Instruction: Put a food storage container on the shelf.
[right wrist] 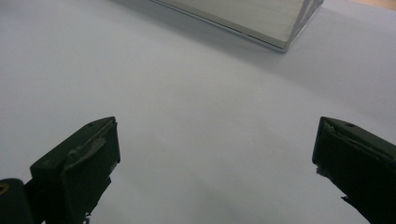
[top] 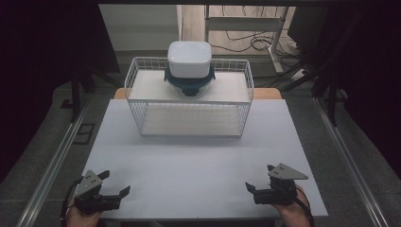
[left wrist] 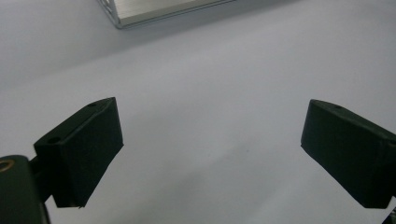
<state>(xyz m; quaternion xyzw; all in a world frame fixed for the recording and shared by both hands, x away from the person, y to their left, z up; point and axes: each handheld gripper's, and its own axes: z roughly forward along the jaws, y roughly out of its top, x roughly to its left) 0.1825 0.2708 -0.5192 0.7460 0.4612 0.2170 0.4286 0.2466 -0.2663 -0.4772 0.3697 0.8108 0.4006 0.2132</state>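
box: white, square with round corners, sitting upside down on its dark green lid
place: far side, on top of the wire rack (upper shelf)

lab-like test room, white table between metal rails, loose floor cables, dark curtains

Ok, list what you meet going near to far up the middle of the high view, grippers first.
Left gripper and right gripper at the near edge → bare white table → wire basket → dark container with a white tub stacked on top at the basket's far side.
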